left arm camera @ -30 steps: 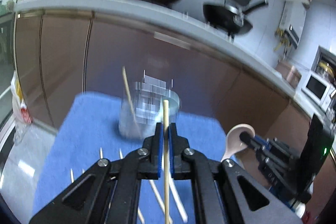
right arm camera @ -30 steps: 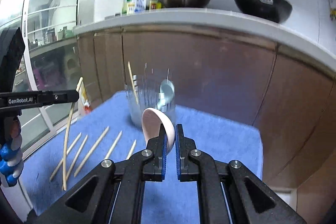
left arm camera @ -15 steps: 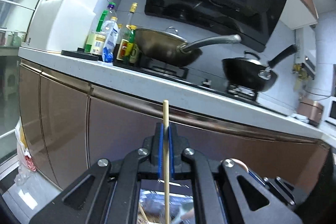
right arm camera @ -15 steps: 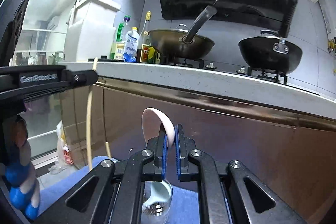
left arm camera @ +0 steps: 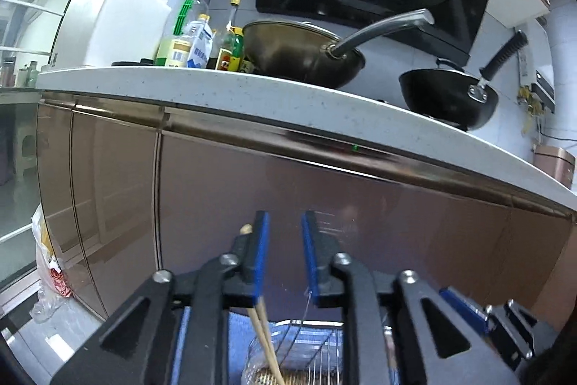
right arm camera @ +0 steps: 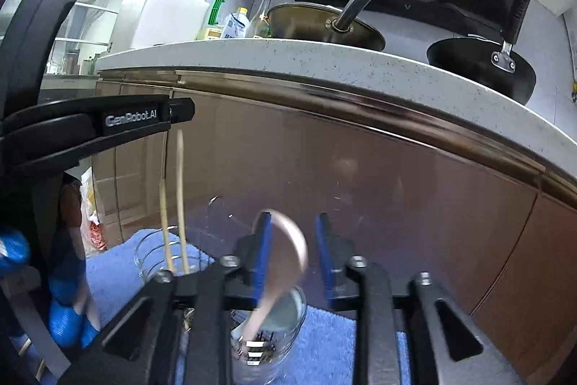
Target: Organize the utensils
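My left gripper (left arm camera: 285, 233) is open above a clear utensil holder (left arm camera: 310, 359). Two wooden chopsticks (left arm camera: 265, 338) stand in the holder, free of the pads; they also show in the right wrist view (right arm camera: 180, 204). My right gripper (right arm camera: 293, 240) is open above the holder's other compartment (right arm camera: 267, 349). A pale pink spoon (right arm camera: 285, 262), blurred, is between the open pads, bowl up, handle down in the holder next to a light blue spoon (right arm camera: 288, 309). The left gripper's body (right arm camera: 90, 125) is at the left of the right wrist view.
The holder stands on a blue towel (right arm camera: 111, 276). A loose chopstick (right arm camera: 25, 349) lies at its left edge. Brown cabinet fronts (left arm camera: 324, 204) rise close behind. The worktop (left arm camera: 252, 92) above carries bottles (left arm camera: 202, 38), a wok (left arm camera: 306, 53) and a black pan (left arm camera: 447, 96).
Both grippers have opened. The chopstick held by the left one now stands in the holder. The pink spoon is loose between the right pads, dropping into the holder.
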A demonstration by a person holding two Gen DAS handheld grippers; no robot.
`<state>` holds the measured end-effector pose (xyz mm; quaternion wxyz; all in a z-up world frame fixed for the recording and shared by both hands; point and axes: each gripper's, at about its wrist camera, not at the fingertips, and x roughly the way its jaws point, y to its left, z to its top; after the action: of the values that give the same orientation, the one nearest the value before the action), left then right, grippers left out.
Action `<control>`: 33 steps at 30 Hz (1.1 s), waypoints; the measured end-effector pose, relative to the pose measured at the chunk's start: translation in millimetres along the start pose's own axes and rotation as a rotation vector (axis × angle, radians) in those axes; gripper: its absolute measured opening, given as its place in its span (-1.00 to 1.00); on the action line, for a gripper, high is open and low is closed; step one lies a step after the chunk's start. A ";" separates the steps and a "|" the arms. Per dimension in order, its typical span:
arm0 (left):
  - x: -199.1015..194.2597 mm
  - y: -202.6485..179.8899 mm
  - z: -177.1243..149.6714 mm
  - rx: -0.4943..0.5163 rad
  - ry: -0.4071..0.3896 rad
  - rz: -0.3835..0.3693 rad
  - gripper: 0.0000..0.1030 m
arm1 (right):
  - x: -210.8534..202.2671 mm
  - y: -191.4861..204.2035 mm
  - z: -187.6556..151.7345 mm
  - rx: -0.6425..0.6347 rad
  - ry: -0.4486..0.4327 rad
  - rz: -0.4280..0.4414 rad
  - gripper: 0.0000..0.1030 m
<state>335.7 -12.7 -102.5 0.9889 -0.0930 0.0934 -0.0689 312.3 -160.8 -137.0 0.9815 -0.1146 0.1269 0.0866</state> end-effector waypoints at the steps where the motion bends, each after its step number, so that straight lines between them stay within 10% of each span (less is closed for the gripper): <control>1: -4.6 0.7 0.8 0.000 0.008 -0.004 -0.58 | -4.6 -0.1 1.0 0.000 -0.001 0.000 -0.31; 19: -115.6 28.5 -2.4 0.006 0.241 0.012 -0.43 | -105.8 -14.1 -5.2 0.096 0.103 0.042 -0.30; 33: -222.8 -10.7 -11.4 0.145 0.199 0.157 -0.20 | -210.5 -13.7 -14.2 0.196 0.109 0.037 -0.03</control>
<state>115.3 9.1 -73.1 0.9812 -0.0062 0.1928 -0.0066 111.2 -207.1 -91.0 0.9778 -0.0202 0.1903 0.0855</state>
